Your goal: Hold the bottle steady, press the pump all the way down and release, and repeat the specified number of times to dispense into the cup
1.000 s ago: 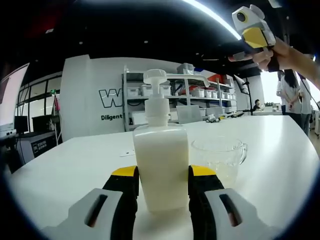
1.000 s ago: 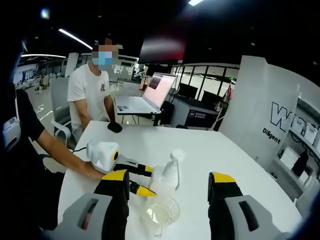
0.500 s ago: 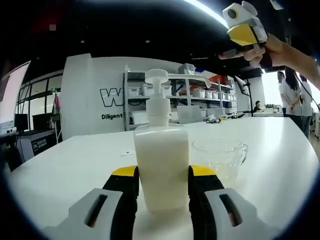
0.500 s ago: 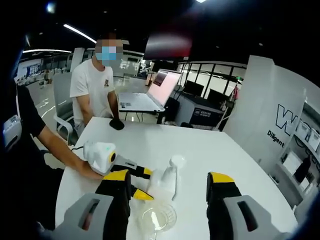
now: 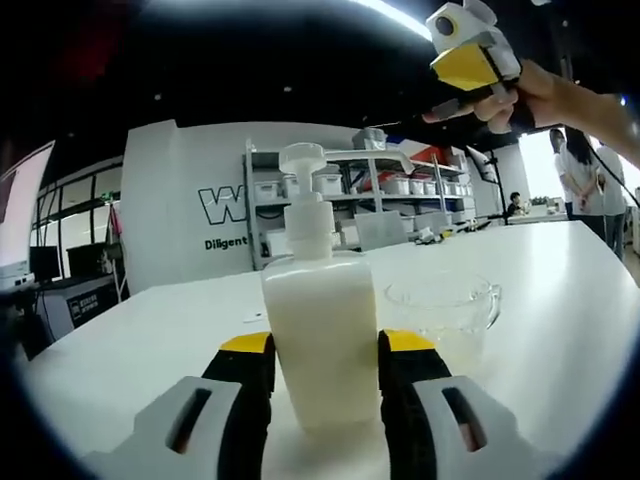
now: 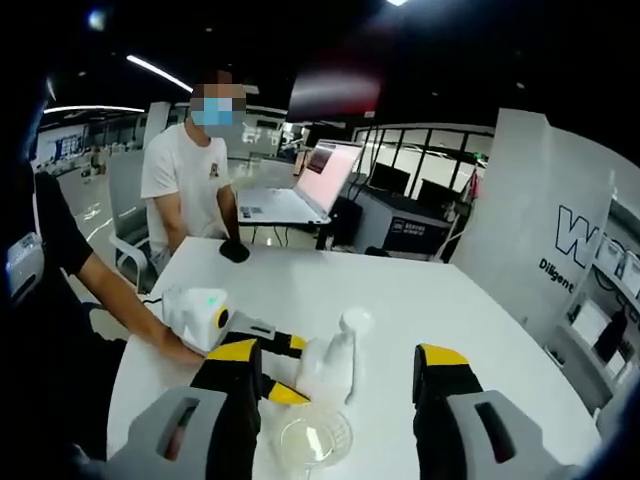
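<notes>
I have the left tool (image 5: pixel 323 352) clamped on the lower body of the bottle (image 5: pixel 320 335), one jaw against each side, and the bottle stands upright on the white table (image 5: pixel 150 340). The cup (image 5: pixel 443 308) sits just beside the bottle on its right, close enough that I judge the spout reaches over its rim, though the spout's direction is hard to read from the left gripper view.

My right tool (image 6: pixel 338 385) hangs above the table with its jaws spread wide and nothing between them, well above the pump head (image 6: pixel 354 320). In the left gripper view it shows high at the upper right (image 5: pixel 465 50), apart from the pump (image 5: pixel 303 158).

To do this step well, I would keep the left grip firm and low so the bottle cannot tip when pressed from above. I would bring the right tool straight down over the pump head, land flat on its top, and push along the pump's axis to the end of its travel, then lift clear so it springs back fully. An off-centre press could tilt the bottle or nudge the cup.

My count: one bottle, one pump, one clear cup, two tools. Far across the table there is one open laptop (image 6: pixel 290 195), one dark mouse-like object (image 6: pixel 236 252), and one seated person (image 6: pixel 185 185).
</notes>
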The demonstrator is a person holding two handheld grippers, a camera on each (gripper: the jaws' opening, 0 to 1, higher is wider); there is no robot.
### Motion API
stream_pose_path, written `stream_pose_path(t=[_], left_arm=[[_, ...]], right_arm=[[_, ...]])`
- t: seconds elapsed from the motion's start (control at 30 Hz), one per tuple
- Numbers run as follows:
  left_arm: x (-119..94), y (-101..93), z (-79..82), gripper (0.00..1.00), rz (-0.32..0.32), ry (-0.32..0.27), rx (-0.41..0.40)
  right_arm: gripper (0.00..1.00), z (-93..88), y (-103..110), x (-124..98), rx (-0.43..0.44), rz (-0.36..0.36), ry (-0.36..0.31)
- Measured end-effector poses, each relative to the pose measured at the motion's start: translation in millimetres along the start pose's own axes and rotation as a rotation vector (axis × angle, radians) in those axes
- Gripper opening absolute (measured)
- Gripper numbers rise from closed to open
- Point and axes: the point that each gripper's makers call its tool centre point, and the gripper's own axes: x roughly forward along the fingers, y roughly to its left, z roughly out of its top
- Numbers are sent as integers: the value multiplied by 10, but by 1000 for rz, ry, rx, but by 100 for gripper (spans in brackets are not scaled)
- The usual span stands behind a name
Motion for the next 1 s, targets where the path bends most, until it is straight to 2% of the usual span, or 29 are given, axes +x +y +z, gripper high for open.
stream_pose_path(t=[0.33,0.77,1.0], left_arm=[[82,40,13,43,1,-24,11],[113,123,-57,46,-24,-21,-147],[118,84,-51,43,-43,-15,-141]], right_arm=[[60,-12,-32,25,12,-1,-10],[60,-21,-102,119,25,8,-16],[60,12,-141,148,15,13,-7]])
